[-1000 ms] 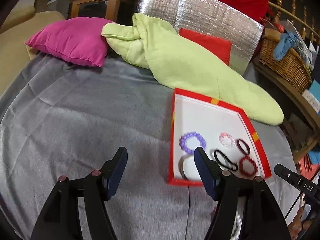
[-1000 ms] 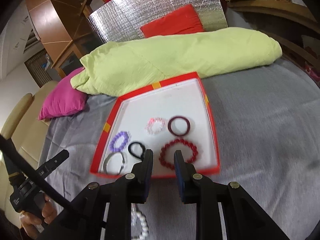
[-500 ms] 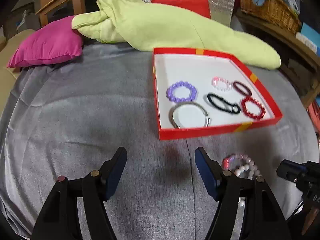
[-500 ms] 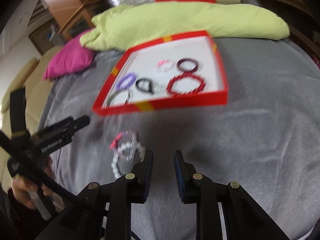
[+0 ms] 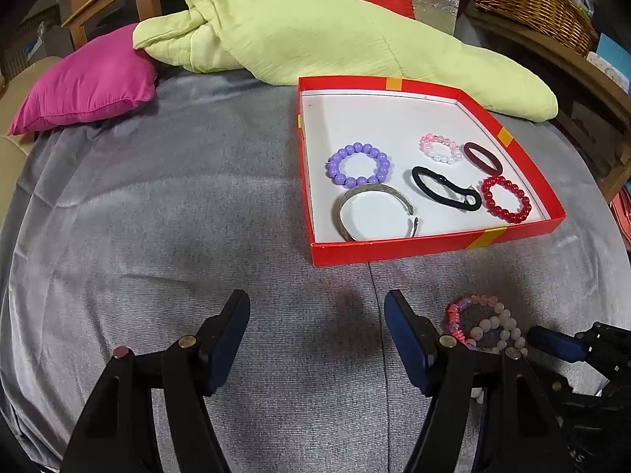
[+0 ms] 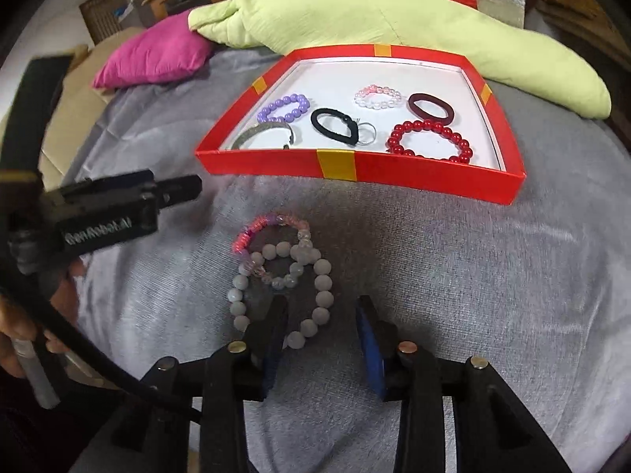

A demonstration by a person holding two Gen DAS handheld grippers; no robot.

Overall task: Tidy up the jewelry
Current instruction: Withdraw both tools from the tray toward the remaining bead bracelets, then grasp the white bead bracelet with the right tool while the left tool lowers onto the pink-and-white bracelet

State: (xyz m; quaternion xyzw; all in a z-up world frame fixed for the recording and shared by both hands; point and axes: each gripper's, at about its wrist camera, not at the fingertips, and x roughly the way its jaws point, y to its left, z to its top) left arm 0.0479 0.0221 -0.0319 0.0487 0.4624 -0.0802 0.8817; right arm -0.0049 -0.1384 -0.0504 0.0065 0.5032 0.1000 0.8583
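On ribbed grey fabric [image 6: 453,276], a matte white bead bracelet [image 6: 319,299] overlaps a pink, glassy one [image 6: 256,232] before a shallow red cardboard tray [image 6: 339,165]. The right gripper [image 6: 321,335], jaws just opening, part-open and empty, straddles the white beads' near side. The left gripper [image 5: 317,339] gapes wide over bare fabric.

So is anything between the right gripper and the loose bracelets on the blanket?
Nothing visible. The white bead bracelet lies right at the open right gripper, overlapping the pink bead bracelet; the red box sits beyond.
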